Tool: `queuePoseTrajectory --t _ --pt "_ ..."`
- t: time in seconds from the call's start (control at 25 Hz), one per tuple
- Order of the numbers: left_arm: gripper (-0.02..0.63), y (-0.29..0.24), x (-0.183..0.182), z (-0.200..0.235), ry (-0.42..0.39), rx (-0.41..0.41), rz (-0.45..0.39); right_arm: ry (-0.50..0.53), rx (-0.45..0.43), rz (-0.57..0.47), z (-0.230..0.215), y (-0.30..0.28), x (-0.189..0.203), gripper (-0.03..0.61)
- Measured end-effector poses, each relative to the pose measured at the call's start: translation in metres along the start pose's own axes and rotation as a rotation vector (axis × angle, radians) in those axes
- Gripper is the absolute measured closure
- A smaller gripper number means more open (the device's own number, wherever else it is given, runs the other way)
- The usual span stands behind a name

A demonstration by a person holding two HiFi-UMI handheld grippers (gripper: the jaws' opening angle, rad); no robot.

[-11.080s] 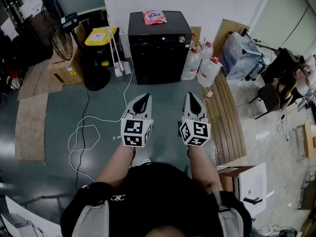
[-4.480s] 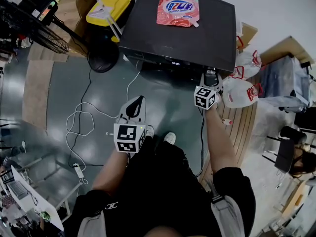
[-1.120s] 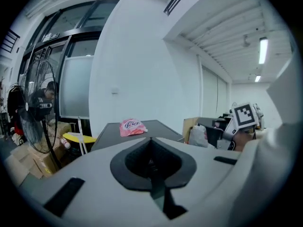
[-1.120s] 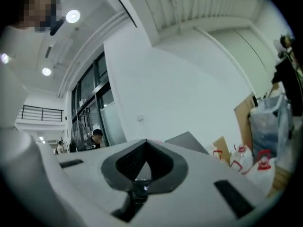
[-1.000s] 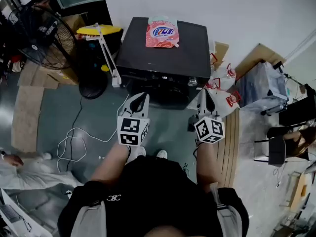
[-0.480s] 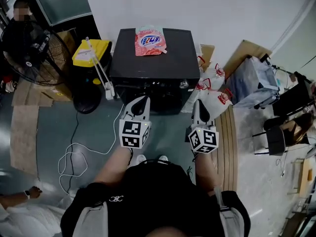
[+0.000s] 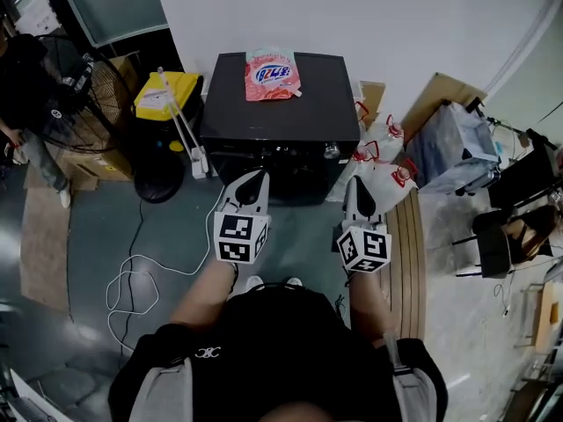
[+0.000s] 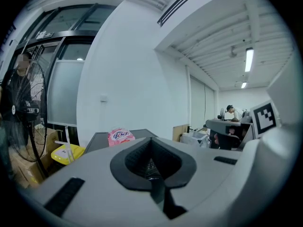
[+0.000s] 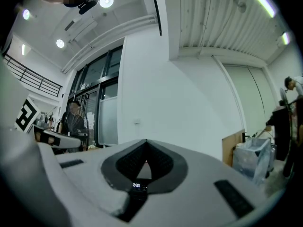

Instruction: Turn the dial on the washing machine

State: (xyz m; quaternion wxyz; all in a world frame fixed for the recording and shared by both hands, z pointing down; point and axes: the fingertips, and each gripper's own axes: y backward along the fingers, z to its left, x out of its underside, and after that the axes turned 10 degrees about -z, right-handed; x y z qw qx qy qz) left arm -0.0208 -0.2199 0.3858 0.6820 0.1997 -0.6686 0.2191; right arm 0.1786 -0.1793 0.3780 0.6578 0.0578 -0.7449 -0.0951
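Observation:
The black washing machine stands against the white wall, with its silver dial at the right end of the front panel. A pink detergent pouch lies on its lid. My left gripper hangs shut and empty before the machine's front, left of centre. My right gripper is also shut and empty, a little short of the dial and just to its right, touching nothing. In the left gripper view the shut left gripper points over the lid toward the pouch. The right gripper points level at the wall.
A yellow mop bucket and a standing fan are left of the machine, and a person in dark clothes is beyond them. Water jugs and a wooden pallet lie to the right. A white cable loops on the floor.
The right gripper, at the dial several seconds ago, has drawn back level with the left one. Over the last second both grippers barely shift, and a dark-clothed person has walked in at left.

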Motion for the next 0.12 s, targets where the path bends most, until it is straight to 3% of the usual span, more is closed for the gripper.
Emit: queuePoseTrajectory --t 0.12 --pt "0.618 -0.0002 -0.0002 0.0009 -0.002 -0.001 -0.007 0.005 -0.004 0.000 0.0011 -0.0003 0.0014 0.578"
